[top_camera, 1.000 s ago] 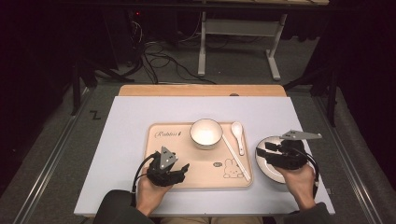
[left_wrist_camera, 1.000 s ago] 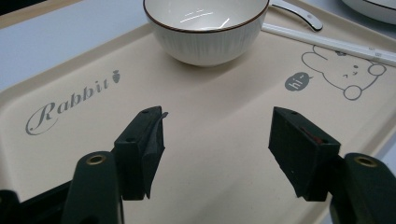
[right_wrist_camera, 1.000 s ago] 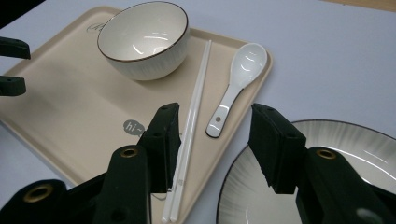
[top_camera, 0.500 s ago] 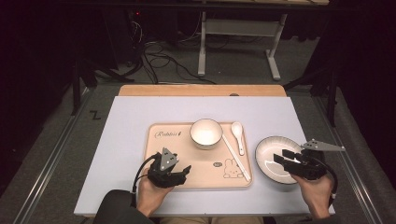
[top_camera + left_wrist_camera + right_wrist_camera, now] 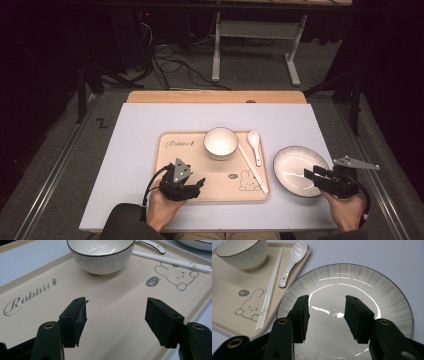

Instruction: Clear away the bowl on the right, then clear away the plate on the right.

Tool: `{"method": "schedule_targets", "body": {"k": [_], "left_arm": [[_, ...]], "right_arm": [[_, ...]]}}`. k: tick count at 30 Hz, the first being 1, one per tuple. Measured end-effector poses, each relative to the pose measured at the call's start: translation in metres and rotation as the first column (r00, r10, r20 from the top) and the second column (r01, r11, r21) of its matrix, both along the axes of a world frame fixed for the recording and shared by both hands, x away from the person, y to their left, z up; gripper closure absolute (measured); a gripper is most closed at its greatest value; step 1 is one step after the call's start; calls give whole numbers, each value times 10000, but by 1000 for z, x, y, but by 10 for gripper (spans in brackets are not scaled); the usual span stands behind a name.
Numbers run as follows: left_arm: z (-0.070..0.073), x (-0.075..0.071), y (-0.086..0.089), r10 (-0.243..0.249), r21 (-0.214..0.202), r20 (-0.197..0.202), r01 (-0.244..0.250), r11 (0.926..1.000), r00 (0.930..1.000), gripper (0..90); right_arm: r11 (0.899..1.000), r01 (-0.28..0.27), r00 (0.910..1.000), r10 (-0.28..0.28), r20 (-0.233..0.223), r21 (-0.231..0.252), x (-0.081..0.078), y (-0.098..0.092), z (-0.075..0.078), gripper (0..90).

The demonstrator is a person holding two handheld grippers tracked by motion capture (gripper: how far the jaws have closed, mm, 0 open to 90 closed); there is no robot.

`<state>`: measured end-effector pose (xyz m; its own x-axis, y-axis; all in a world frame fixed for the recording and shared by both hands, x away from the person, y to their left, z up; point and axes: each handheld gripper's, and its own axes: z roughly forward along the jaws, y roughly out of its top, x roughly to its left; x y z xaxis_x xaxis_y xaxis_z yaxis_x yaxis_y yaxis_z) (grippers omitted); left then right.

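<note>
Place-setting work is in hand on the pale tabletop [image 5: 150, 125], and the right gripper [image 5: 312, 176] hangs over the near right part of the striped plate [image 5: 292, 165]. In the right gripper view the plate [image 5: 362, 282] lies flat on the table just past the right edge of the tray [image 5: 227, 315], its rim close beside the tray's but whether they touch I cannot tell. That gripper's jaws have just been closing a little, yet they stand apart above the plate's glossy well with nothing between them and no pad on the rim, so the claw is released; it looks to be lining up for a grip on the near rim. The plate is empty. The beige rabbit tray [image 5: 172, 165] sits at the middle of the table toward its near edge, and it carries a ribbed bowl [image 5: 220, 142] at its far edge, a white spoon [image 5: 255, 145] in its far right corner and white chopsticks [image 5: 252, 169] lying along its right side, presumably gathered so the set can be moved as one. The bowl [image 5: 100, 255] is empty too. The left gripper [image 5: 192, 184] rests low over the tray's near left part, its jaws spread wide above bare tray surface and holding nothing, seemingly waiting in place or ready to steady the tray.
</note>
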<state>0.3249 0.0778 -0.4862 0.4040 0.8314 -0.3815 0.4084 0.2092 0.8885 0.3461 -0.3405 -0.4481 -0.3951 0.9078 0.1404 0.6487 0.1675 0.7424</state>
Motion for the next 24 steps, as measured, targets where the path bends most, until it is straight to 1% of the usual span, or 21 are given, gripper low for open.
{"method": "schedule_targets", "body": {"k": [1, 2, 4, 5, 8, 9, 13, 17, 21, 23, 24], "left_arm": [[0, 0, 0, -6, 14, 2, 6, 10000, 10000, 339], [0, 0, 0, -7, 21, 3, 7, 10000, 10000, 340], [-1, 0, 0, 6, 66, 4, -6, 10000, 10000, 340], [-1, 0, 0, 8, 70, 5, -8, 10000, 10000, 340], [-1, 0, 0, 7, 74, 20, -7, 10000, 10000, 340], [-1, 0, 0, 8, 82, 21, -8, 10000, 10000, 341], [0, 0, 1, 51, 88, 41, -51, 9999, 10000, 341], [-1, 0, 1, 71, 137, 33, -71, 9999, 10000, 342], [-1, 0, 1, 96, 180, -2, -96, 9998, 10000, 343], [-2, -1, 0, 122, 129, 15, -122, 9998, 9999, 343], [-2, -2, 0, 124, 183, 7, -125, 9998, 9999, 343]], "right_arm": [[10000, 9, 10000, -10, -31, -48, 1, 0, -1, 562], [9998, -98, 9999, 98, -55, -171, 2, -1, -4, 567], [9997, -24, 9996, 17, -286, -231, 3, -1, -6, 570], [9996, -32, 9995, 23, -311, -279, 4, -3, -8, 570], [9997, 47, 9993, -57, -367, -258, 4, -5, -9, 569], [9997, 133, 9993, -140, -344, -185, 4, -6, -9, 568], [9995, 230, 9994, -235, -266, -193, 5, -10, -10, 560], [9988, 416, 9985, -426, -356, -267, 7, -14, -12, 554], [9977, 550, 9979, -563, -321, -408, 8, -18, -11, 556], [9966, 644, 9972, -662, -343, -523, 9, -20, -10, 559], [9964, 675, 9970, -693, -342, -513, 9, -21, -10, 562]]}}
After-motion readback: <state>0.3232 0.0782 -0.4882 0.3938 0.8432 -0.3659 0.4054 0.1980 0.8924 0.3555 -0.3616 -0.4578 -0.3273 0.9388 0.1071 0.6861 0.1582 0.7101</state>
